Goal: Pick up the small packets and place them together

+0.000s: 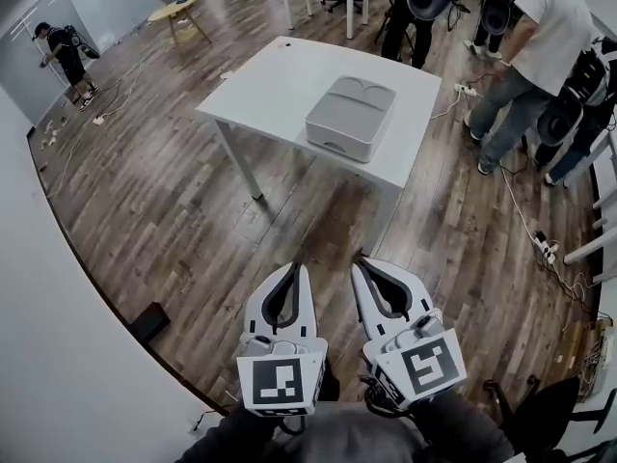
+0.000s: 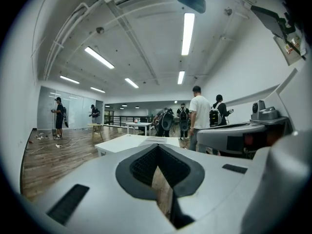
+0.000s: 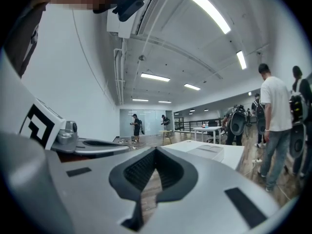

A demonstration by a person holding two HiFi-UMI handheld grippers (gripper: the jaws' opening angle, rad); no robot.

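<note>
- Left gripper (image 1: 296, 268): jaws closed, tips meeting, nothing between them; in the left gripper view only wooden floor (image 1: 164, 191) shows through the slot behind the closed tips
- Right gripper (image 1: 359, 261): jaws closed tip to tip and holding nothing; the right gripper view shows the same bare slot
- The two grippers are side by side, near each other but apart, both pointing about level toward the white table (image 1: 280, 85)
- Small packets: cannot be made out in any view
- The white table stands well ahead of both jaw tips, with open floor between it and them
- A grey box (image 1: 350, 117) with rounded corners rests on the table top, straight ahead of the jaws and toward the table's right half; its contents are not visible
- A person in a white shirt (image 1: 540, 56) stands beyond the table, ahead and to the right of the right gripper's jaws, with others carrying dark gear close by
- Another person (image 1: 66, 56) stands far ahead and to the left of the left gripper's jaws, near a glass wall
- A small yellow table (image 1: 174, 10) stands far ahead on the left
- A power strip (image 1: 547, 249) with its cable lies on the floor to the right of the right gripper's jaws
</note>
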